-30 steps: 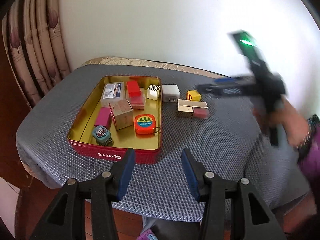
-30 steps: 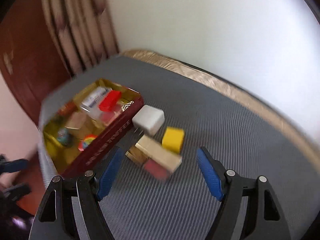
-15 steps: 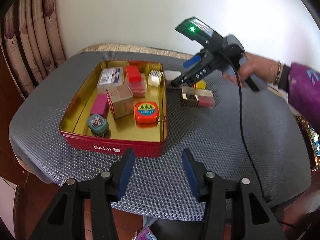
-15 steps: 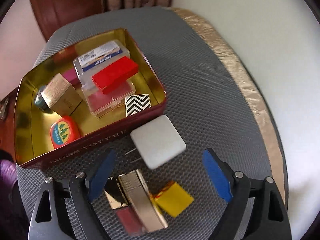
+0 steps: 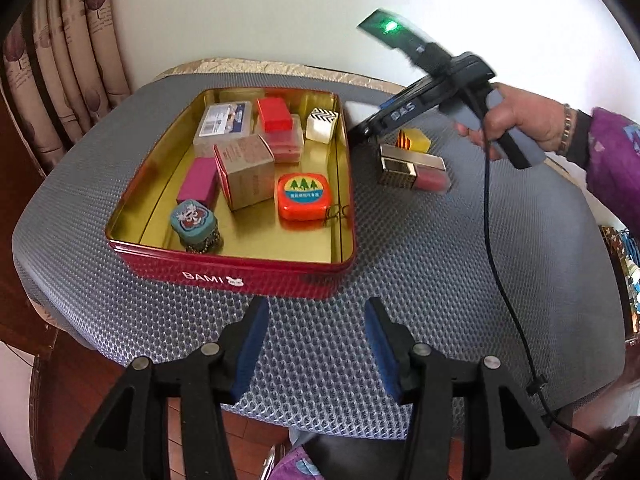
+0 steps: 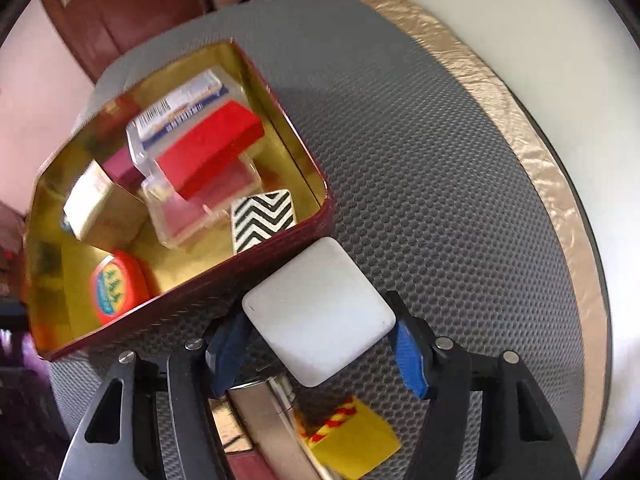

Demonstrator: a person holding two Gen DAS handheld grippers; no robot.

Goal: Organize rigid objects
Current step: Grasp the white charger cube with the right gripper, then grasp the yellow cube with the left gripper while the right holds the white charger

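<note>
The right gripper (image 6: 320,344) points steeply down at a white square block (image 6: 319,311) that lies on the grey worktop (image 6: 440,200), just outside the tin's near wall. Its jaws are closing with the block between the 2 blue pads (image 6: 408,354); whether the pads already press on it I cannot tell. A hand (image 5: 520,120) in a purple sleeve (image 5: 612,152) holds this gripper.

Close around the block, the red tin (image 5: 240,276) with a gold inside stands just beside it, leaving little room on that side. On the other side lie a yellow cube (image 6: 356,440) with red stripes and a long silver box (image 6: 272,432) with a dark red end, all crowded together under the gripper's fingers.

Inside the tin sit a zigzag-patterned cube (image 6: 264,216), a red block (image 6: 208,152) on clear plastic cases (image 6: 184,120), a brown carton (image 5: 244,172), a magenta box (image 5: 198,182), an orange tape measure (image 5: 304,196) and a small teal jar (image 5: 194,226).

The left gripper (image 5: 316,344) hangs over the worktop's near edge in front of the tin, jaws parted and holding nothing.
</note>
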